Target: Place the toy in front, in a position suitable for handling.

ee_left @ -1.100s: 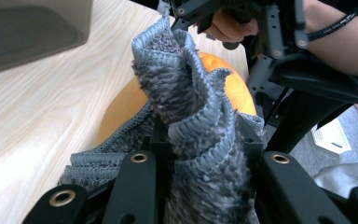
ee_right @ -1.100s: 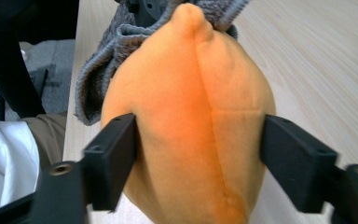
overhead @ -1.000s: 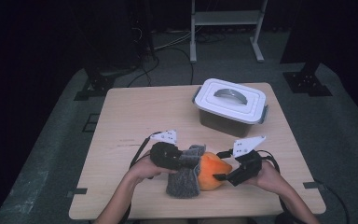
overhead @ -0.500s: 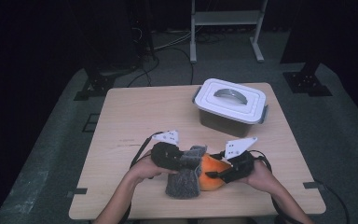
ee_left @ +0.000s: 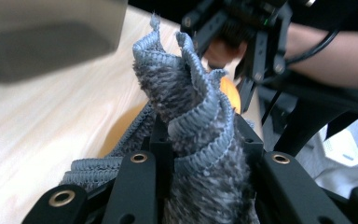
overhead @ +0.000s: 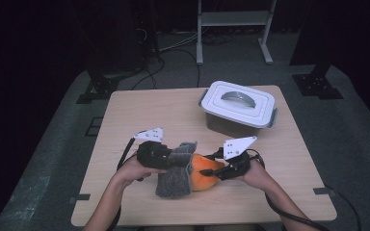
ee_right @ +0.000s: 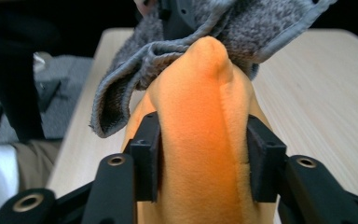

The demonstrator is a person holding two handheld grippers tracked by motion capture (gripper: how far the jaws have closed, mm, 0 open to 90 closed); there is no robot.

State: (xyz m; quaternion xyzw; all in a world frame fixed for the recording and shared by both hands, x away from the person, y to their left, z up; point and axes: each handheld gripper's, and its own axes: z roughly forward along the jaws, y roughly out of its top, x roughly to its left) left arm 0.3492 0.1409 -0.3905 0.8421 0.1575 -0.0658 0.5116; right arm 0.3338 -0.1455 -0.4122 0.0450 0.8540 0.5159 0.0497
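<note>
Near edge of counter (overhead: 125,120): two forearms enter from below, each hand carrying a claw.

Left claw (overhead: 171,159): jaws clamped on a bunched fold of grey cloth (overhead: 176,175). In the left gripper view the cloth (ee_left: 191,121) rises in ruffled, stitched edges from between the black jaws.

Cloth: grey, knitted or terry texture, hem stitched. One part hangs from the left claw; the rest drapes onto the counter and against the orange toy, touching it.

Right claw (overhead: 217,172): jaws have just been closing, with the orange toy (overhead: 203,175) between them. In the right gripper view both pads lie against the sides of the toy (ee_right: 200,140), so it appears gripped, though how firmly is hard to tell.

Toy: soft, orange plush, rounded; sits at front centre of the counter, between the two claws, its far end tucked under the cloth (ee_right: 242,28).

Farther back, right half of counter: box (overhead: 238,108), white lid with grey handle, side latches, well apart from the toy.

Beyond the counter: white frame (overhead: 233,21) on dark floor.
</note>
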